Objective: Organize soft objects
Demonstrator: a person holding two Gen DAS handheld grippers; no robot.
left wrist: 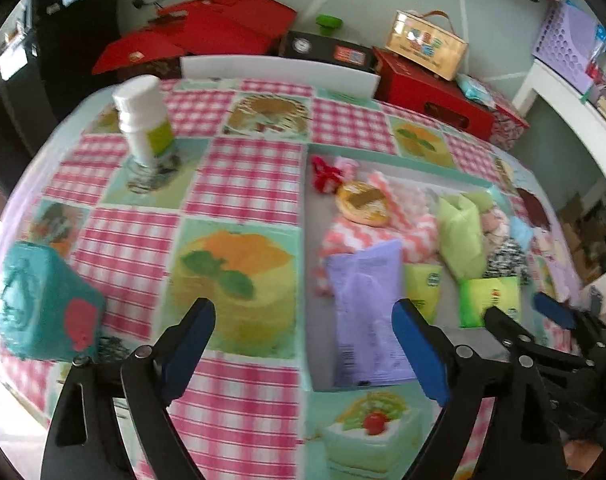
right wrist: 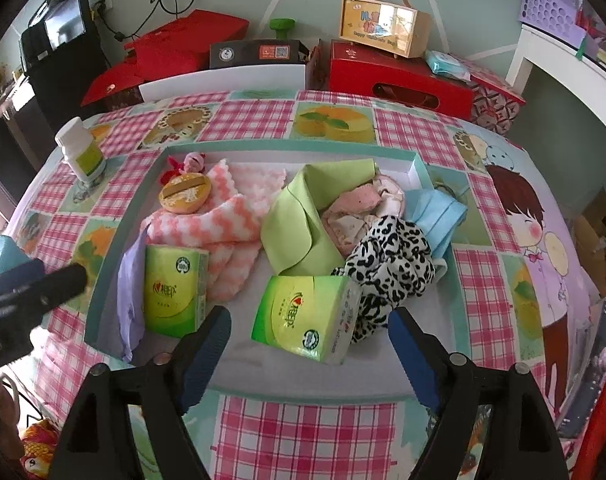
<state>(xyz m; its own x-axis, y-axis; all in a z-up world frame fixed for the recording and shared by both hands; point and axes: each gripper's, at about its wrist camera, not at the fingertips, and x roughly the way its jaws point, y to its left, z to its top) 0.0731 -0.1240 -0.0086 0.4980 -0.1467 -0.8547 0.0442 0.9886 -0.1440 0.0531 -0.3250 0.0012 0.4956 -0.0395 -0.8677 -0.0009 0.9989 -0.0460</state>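
A table under a checked pink cloth (right wrist: 303, 432) printed with cakes fills both views. On it lies the landmark here, a shallow tray (right wrist: 103, 280) with a teal rim and pale floor, and nearly all the soft things lie inside it.

Against the tray's far-left side a pink-and-white wavy towel (right wrist: 223, 224) is spread, with a round orange cushion-like disc (right wrist: 185, 194) on its far end and a small red-and-pink plush (right wrist: 191, 162) in the tray's far-left corner. In the tray's middle a folded green cloth (right wrist: 299, 220) wraps over pink fabric (right wrist: 355, 208). A black-and-white spotted cloth (right wrist: 391, 264) lies toward the tray's right side, and a blue face mask (right wrist: 435, 216) drapes over the right rim. Along the tray's left wall a lilac packet (left wrist: 367, 312) lies flat; beside it sits one green tissue pack (right wrist: 175, 292), and a second green tissue pack (right wrist: 307, 320) rests tilted near the tray's near edge.

Outside the tray, to its left, a white pill bottle (left wrist: 143, 120) stands upright, and nearer a teal box (left wrist: 43, 304) sits on the cloth; its detail is blurred.

The right gripper (right wrist: 309, 344) hangs over the tray's near edge, jaws spread wide, apparently clear of the tilted tissue pack between them. The left gripper (left wrist: 305, 336) hovers at the tray's left rim, jaws spread wide and empty.
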